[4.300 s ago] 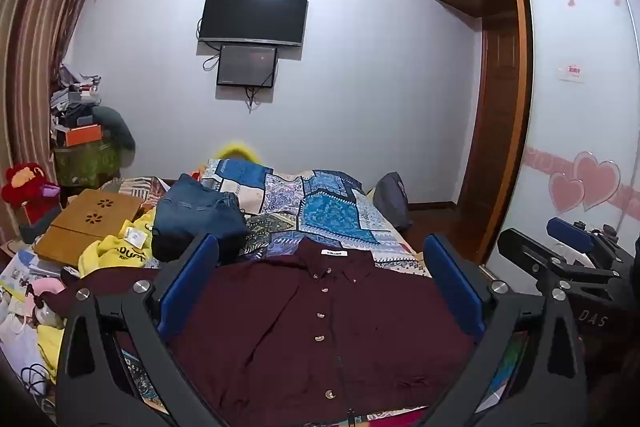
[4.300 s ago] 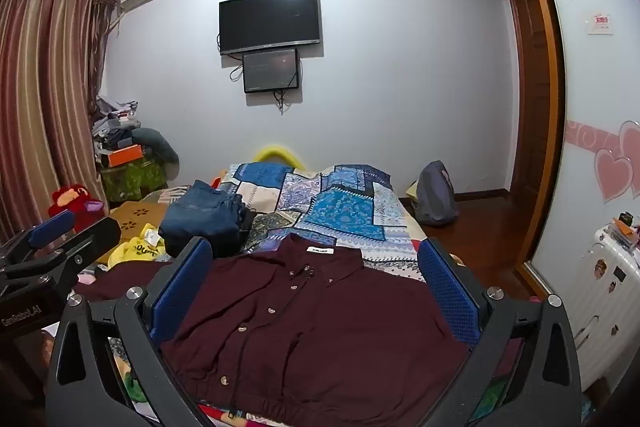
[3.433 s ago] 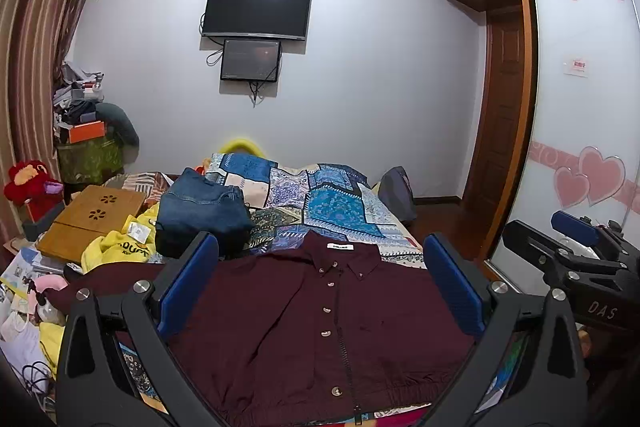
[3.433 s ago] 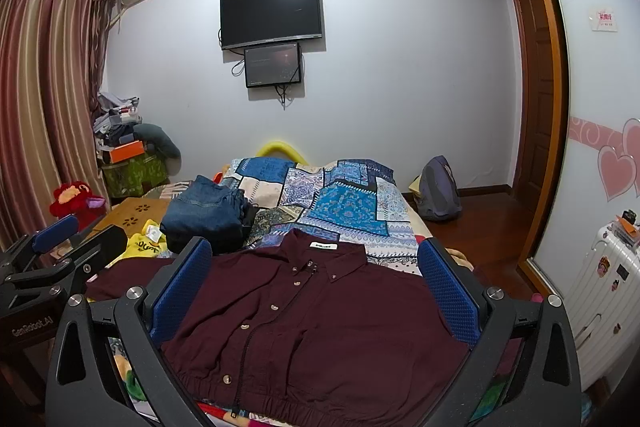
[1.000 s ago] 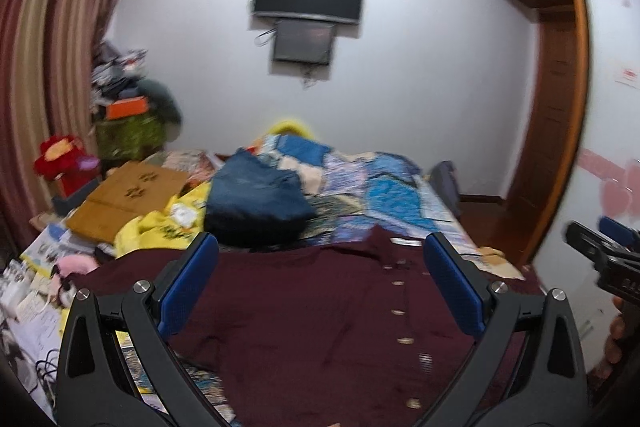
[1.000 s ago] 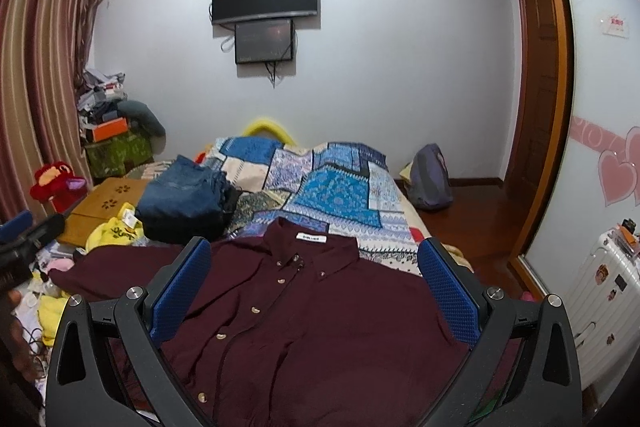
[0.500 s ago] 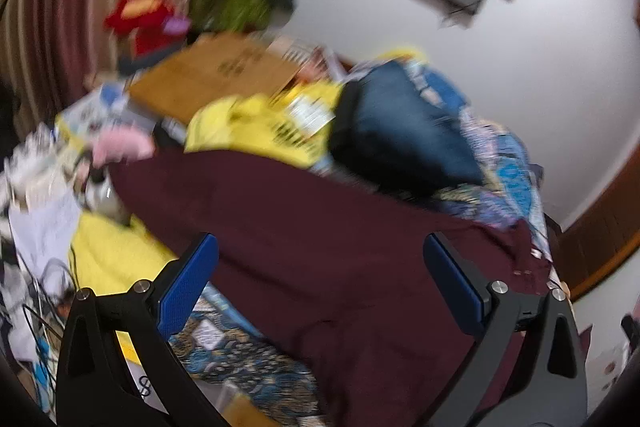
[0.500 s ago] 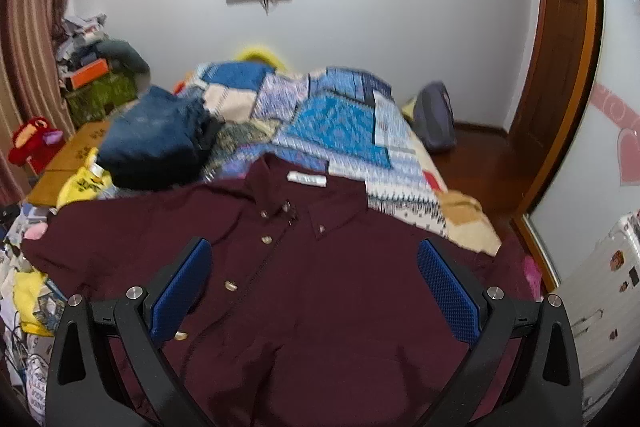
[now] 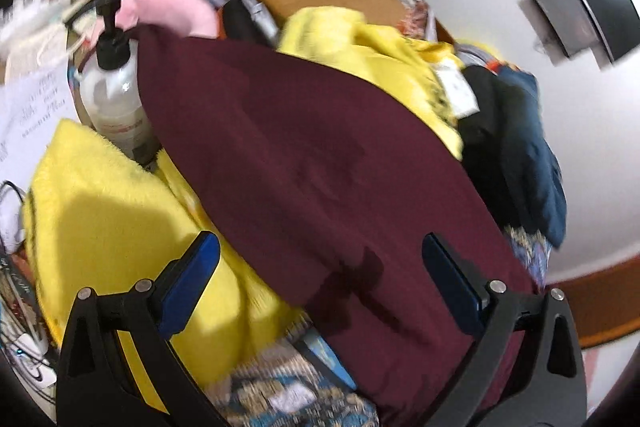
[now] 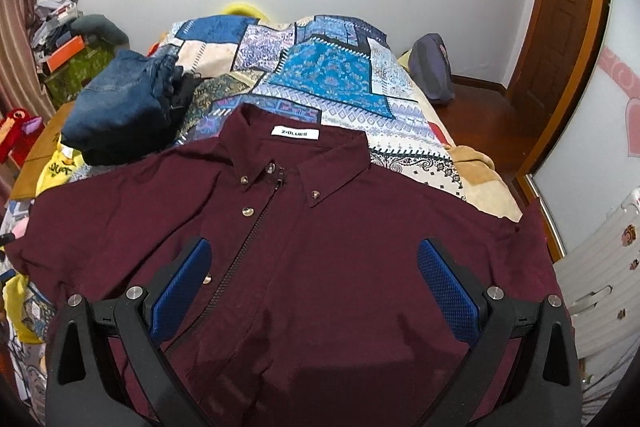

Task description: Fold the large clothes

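Spread flat, front up, on a bed with a patchwork quilt (image 10: 320, 67): a maroon shirt jacket (image 10: 320, 247) with zip and snap buttons, collar pointing away. Right tongs (image 10: 314, 279) parted wide and holding nothing, poised above the chest, zip just inside the left blade. Left tongs (image 9: 320, 279) likewise spread and bare, hovering over the outstretched maroon sleeve (image 9: 300, 155), with a yellow fleece blanket (image 9: 104, 211) under the left blade and a pump bottle (image 9: 110, 87) farther ahead to the left. Soft, light, limp cloth by the look of it; likely to sag and crease, so best pinched at seams: sleeve cuff, shoulder, hem corners.
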`<state>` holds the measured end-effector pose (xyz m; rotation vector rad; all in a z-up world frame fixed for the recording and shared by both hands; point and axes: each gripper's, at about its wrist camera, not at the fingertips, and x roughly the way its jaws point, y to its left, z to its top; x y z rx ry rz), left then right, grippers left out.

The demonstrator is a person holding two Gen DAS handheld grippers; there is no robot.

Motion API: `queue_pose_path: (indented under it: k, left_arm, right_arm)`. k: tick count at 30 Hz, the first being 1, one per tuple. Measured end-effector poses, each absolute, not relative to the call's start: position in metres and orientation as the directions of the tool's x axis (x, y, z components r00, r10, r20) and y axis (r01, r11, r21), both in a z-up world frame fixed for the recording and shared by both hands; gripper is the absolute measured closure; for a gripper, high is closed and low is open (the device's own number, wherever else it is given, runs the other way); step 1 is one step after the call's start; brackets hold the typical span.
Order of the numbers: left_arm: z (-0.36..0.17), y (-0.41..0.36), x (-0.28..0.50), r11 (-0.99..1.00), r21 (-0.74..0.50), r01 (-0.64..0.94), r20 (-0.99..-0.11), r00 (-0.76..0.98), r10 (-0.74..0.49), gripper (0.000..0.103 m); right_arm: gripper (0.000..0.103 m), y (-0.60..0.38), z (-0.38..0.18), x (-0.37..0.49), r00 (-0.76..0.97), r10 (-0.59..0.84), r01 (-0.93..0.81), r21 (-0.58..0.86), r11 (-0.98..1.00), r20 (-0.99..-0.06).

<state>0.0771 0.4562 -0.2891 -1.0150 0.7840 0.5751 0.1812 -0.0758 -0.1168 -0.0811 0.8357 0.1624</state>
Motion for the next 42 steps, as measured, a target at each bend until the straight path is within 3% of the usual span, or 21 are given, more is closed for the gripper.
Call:
queue_pose_path:
  k: [4,7,11,15,23,28,36,42]
  left_arm:
    - [-0.311,0.482,0.082,0.373,-0.495,-0.785,-0.822,0.562,0.091,0.015]
    - [-0.311,0.488,0.087,0.37,-0.465,-0.804,-0.83,0.542,0.134,0.031]
    - [-0.3,0.488,0.095,0.419,-0.324,-0.848,-0.862,0.447,0.238,0.067]
    - [-0.272,0.478,0.099,0.474,-0.259,-0.842,-0.841,0.438,0.318,0.091]
    - [-0.189,0.446,0.108,0.597,-0.304,-0.743,-0.716,0.592,0.372,0.098]
    - [-0.112,0.395,0.124,0.726,-0.339,-0.599,-0.582,0.739,0.339,0.099]
    - [-0.036,0.271,0.167,0.897,-0.305,-0.32,-0.447,0.88,0.161,0.1]
    - [-0.043,0.162,0.203,0.968,-0.218,-0.125,-0.473,0.881,0.007,0.1]
  right_arm:
    - [0.001,-0.071,-0.119,0.184,0.654,0.098,-0.176,-0.025,0.984,-0.75]
    - [0.001,-0.07,-0.117,0.185,0.655,0.091,-0.177,-0.035,0.984,-0.75]
    - [0.001,-0.069,-0.114,0.183,0.663,0.082,-0.176,-0.048,0.983,-0.744]
    - [0.001,-0.069,-0.11,0.18,0.671,0.08,-0.179,-0.057,0.982,-0.738]
    - [0.001,-0.076,-0.097,0.171,0.7,0.094,-0.184,-0.052,0.982,-0.708]
    - [0.001,-0.085,-0.087,0.167,0.722,0.111,-0.19,-0.041,0.981,-0.683]
    - [0.001,-0.101,-0.082,0.162,0.74,0.131,-0.199,-0.029,0.98,-0.659]
    - [0.001,-0.114,-0.082,0.153,0.75,0.132,-0.195,-0.026,0.98,-0.648]
